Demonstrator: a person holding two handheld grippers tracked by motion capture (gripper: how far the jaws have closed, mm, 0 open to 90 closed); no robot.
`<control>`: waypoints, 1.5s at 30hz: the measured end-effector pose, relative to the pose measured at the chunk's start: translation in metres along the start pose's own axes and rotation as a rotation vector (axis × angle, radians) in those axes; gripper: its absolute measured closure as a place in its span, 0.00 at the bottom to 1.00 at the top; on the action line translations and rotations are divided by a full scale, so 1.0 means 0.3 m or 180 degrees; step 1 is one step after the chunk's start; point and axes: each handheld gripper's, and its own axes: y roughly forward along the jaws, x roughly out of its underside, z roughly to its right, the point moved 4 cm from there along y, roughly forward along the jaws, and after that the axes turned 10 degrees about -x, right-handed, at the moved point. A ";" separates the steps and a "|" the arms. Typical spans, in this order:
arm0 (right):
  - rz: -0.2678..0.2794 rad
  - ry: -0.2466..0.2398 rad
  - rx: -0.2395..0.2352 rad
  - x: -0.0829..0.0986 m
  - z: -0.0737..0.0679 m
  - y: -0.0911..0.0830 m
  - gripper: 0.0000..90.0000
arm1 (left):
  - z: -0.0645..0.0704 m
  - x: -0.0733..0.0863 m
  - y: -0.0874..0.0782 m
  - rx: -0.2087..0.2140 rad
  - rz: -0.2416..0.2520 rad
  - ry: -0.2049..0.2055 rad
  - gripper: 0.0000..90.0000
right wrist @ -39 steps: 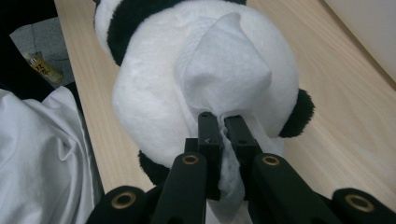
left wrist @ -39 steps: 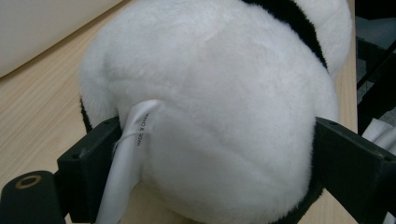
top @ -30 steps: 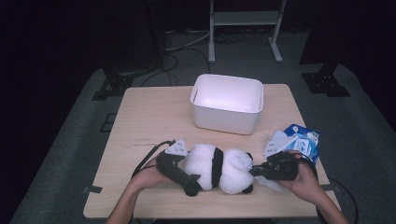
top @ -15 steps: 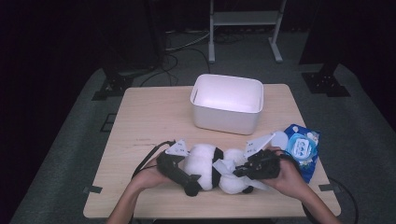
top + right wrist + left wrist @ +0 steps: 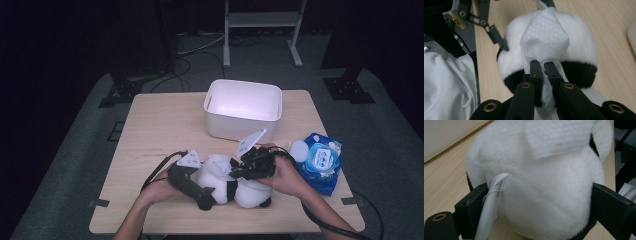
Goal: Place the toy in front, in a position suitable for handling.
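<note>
A white and black plush toy lies near the table's front edge. My left gripper is shut on its rear end; in the left gripper view the jaws squeeze the white fur from both sides, beside a sewn label. My right gripper is over the toy's middle, shut on a white wipe. The wipe lies draped on the plush, above its black band. The same wipe shows at the top of the left gripper view. The left gripper appears beyond the toy in the right gripper view.
A white rectangular bin stands at the back of the wooden table. A blue wipes pack lies to the right of the toy. Beyond the table are cables and stand legs on the floor.
My right gripper has moved left from beside the wipes pack onto the middle of the plush, with the wipe in it. The left gripper has held still on the toy.
</note>
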 end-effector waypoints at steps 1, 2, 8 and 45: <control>-0.0023 -0.0025 0.0019 -0.012 0.009 0.003 0.96 | 0.001 0.000 0.000 -0.0005 0.0003 0.0000 0.10; -0.0048 -0.0014 0.0028 -0.035 0.024 0.009 0.96 | 0.003 0.001 -0.001 -0.0016 0.0005 0.0005 0.10; -0.0107 -0.0006 0.0049 -0.088 0.066 0.029 0.96 | 0.006 0.001 -0.002 -0.0035 0.0005 0.0033 0.10; 0.0022 -0.0112 0.0017 -0.055 0.000 0.016 0.96 | 0.033 -0.034 -0.029 0.0196 -0.0067 -0.0066 0.08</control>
